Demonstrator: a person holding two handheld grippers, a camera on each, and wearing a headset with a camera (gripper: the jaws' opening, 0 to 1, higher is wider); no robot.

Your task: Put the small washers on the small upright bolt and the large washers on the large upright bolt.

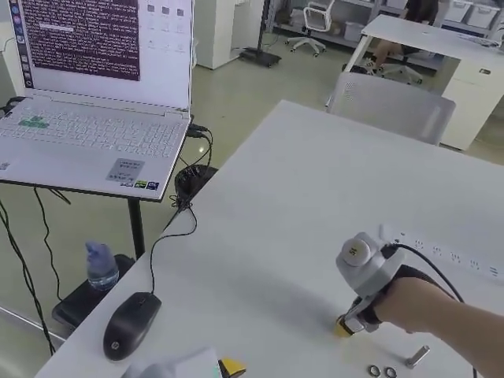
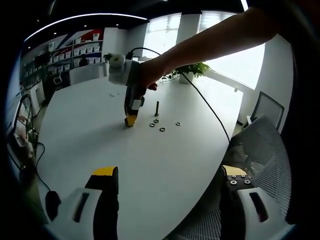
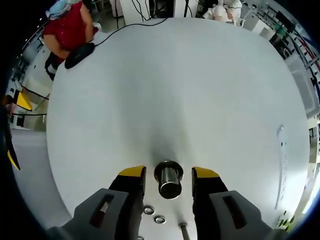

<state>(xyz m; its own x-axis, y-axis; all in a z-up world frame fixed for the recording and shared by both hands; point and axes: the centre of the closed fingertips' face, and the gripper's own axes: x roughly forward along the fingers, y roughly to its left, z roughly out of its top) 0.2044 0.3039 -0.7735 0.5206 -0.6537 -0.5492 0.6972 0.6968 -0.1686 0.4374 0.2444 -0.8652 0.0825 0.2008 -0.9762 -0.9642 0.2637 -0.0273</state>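
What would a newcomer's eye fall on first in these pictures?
The large upright bolt stands between the right gripper's open jaws on the white table. Washers lie close beside it, and an open laptop glows on a stand left of the table.

the counter (image 3: 175, 90) is smooth matt white, big bolt (image 3: 169, 181) looks like polished glossy metal, washers (image 3: 159, 219) are shiny metal too.

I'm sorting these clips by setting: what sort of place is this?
Likely an office or lab workroom: a large white table, an open laptop on a stand beside it, and a swivel chair at desks behind.
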